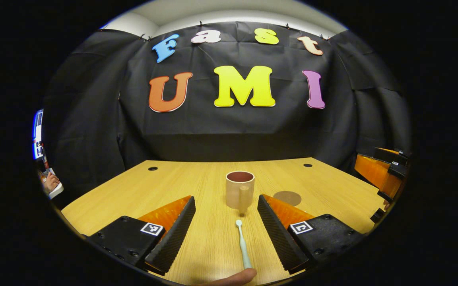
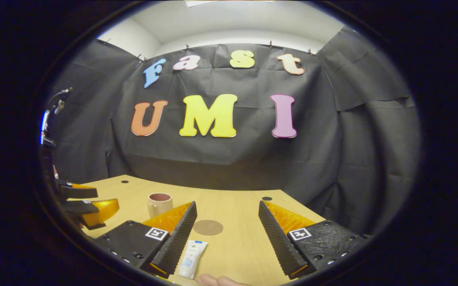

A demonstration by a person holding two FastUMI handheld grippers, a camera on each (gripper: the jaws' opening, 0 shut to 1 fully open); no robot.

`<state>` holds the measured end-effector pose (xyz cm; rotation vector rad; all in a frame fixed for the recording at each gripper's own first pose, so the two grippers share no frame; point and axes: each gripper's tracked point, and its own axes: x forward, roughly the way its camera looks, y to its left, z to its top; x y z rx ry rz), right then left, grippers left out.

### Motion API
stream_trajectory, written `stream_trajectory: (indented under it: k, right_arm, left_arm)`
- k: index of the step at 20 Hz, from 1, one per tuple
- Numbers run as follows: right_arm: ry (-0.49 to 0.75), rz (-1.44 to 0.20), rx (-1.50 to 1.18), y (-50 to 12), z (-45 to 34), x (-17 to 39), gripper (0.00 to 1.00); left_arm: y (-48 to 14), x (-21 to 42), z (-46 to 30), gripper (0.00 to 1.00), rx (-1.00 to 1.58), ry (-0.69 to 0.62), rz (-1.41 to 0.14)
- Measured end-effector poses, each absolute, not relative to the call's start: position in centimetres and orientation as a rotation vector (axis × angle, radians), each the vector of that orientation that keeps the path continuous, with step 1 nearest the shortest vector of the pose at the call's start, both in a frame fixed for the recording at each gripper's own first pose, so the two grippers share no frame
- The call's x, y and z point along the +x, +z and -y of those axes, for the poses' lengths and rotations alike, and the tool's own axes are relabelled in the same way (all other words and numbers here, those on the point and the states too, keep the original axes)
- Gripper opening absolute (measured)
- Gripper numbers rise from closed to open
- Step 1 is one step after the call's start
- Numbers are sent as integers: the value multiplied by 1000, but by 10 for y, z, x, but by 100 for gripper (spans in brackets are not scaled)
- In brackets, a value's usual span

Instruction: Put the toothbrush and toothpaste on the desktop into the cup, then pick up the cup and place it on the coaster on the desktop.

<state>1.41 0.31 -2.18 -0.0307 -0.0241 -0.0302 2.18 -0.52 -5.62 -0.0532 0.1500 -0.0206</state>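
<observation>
both fingers [image 1: 173,234] wide apart, empty

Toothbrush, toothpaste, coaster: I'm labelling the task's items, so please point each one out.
toothbrush [image 1: 242,244], left gripper view, middle of its handle.
toothpaste [image 2: 191,259], right gripper view, middle of the tube's body.
coaster [image 2: 208,227], right gripper view, centre of the round disc.

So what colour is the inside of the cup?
Reddish brown inside the cup, beige outside. The left gripper view shows it best.

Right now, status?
Left gripper open over toothbrush. Right gripper open by toothpaste. Cup empty, beside coaster. Nothing blocking.
</observation>
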Motion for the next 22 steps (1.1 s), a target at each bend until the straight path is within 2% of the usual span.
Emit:
stream_trajectory:
  k: [4,12,18,20,21,22]
  right_arm:
    - [-19,3,-54,-35,-3,18,94]
    - [4,-118,7,-68,4,26,93]
    - [38,-171,-7,-86,-9,25,96]
    - [49,-190,-3,-91,-14,24,94]
    - [50,-200,-4,-94,-15,25,94]
    - [51,-207,-5,-96,-16,25,96]
  left_arm:
    - [-93,31,26,100,-74,-62,-273]
    - [-160,50,33,98,-88,-52,-549]
    - [-175,43,41,72,-129,-73,-620]
    - [-178,42,39,54,-116,-74,-629]
    - [-180,42,36,52,-98,-66,-629]
    - [-181,42,35,37,-96,-61,-634]
